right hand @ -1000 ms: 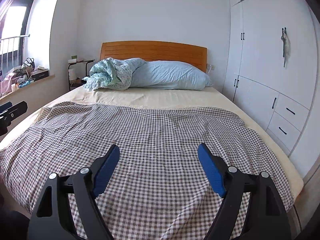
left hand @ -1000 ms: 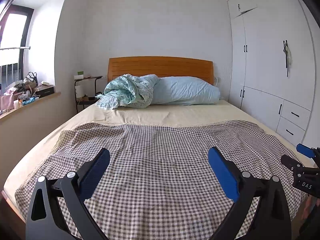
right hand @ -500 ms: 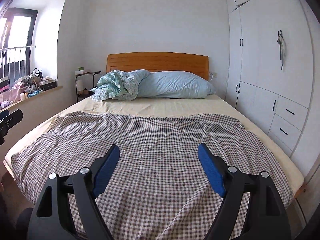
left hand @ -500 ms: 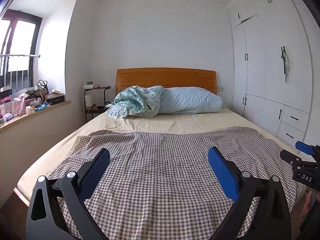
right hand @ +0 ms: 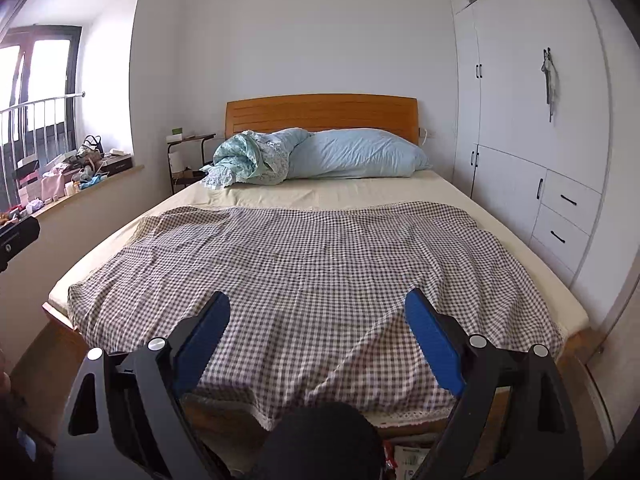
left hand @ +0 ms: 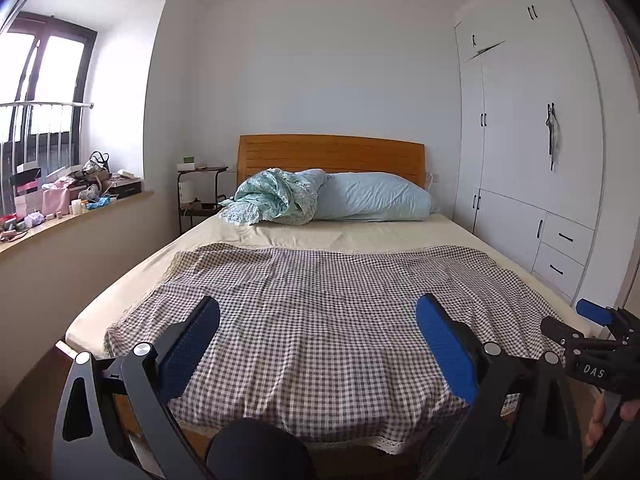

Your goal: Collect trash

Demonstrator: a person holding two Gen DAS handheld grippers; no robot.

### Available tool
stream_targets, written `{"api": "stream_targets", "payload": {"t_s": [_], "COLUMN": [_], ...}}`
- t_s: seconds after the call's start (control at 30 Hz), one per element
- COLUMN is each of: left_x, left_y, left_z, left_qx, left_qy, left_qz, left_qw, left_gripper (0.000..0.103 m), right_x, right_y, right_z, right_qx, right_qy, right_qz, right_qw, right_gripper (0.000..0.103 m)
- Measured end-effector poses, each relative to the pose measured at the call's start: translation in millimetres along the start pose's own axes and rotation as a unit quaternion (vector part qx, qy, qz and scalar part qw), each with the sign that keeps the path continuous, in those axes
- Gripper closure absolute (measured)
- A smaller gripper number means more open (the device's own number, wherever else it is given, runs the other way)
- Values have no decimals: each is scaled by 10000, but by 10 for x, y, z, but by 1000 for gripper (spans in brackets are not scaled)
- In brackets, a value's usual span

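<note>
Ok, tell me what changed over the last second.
Both grippers pulled back from the bed: the left gripper and right gripper now show the foot edge of the checked blanket, which was out of view before. Nothing was gripped or released. Both stay open and empty; pillow and bedding are unmoved.

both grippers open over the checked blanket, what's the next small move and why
Probably tilt the right gripper down toward the floor at the foot of the bed: some packaging shows there between its fingers, and the checked blanket shows no trash. The left gripper is also open and holds nothing.
</note>
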State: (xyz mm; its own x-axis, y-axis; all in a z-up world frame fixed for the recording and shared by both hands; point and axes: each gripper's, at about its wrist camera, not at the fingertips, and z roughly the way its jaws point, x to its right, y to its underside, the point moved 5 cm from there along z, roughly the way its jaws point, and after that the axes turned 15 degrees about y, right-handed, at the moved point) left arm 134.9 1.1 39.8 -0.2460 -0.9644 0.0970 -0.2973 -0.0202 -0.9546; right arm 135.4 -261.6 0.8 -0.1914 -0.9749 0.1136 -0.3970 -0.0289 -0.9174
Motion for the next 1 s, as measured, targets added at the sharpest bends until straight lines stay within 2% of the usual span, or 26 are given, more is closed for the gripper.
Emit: {"api": "stream_targets", "payload": {"t_s": [0.07,0.17,0.23,0.3,0.37,0.43,0.5,0.63,1.0], "left_x": [59,84,105,87,92,93,76,48,112], "left_y": [26,116,220,320,374,365,335,338,369], "left_z": [-182,-467,-627,-813,-944,-984,-1016,-1002,-1019], "left_qx": [-32,93,59,147,195,185,265,235,236], "left_qy": [27,-232,-207,-210,-146,-122,-240,-167,-193], "left_qz": [100,139,156,130,103,162,215,66,165], "left_qw": [9999,9996,9996,9996,9996,9996,9991,9996,9994], "left_gripper": [8,8,8,8,8,8,8,8,8], "right_x": [11,27,-6,-43,-122,-156,-163,-125,-152], "right_y": [63,167,268,373,454,453,412,423,463], "right_z": [-181,-382,-500,-608,-732,-803,-820,-782,-883], "right_qx": [25,-79,-207,-340,-244,-59,44,46,79], "right_qy": [195,393,437,283,57,389,504,489,323], "right_qz": [-54,33,72,94,-19,-108,-148,-144,-144], "right_qw": [9998,9992,9988,9990,9997,9992,9986,9987,9993], "right_gripper": [18,18,18,18,18,18,18,18,18]}}
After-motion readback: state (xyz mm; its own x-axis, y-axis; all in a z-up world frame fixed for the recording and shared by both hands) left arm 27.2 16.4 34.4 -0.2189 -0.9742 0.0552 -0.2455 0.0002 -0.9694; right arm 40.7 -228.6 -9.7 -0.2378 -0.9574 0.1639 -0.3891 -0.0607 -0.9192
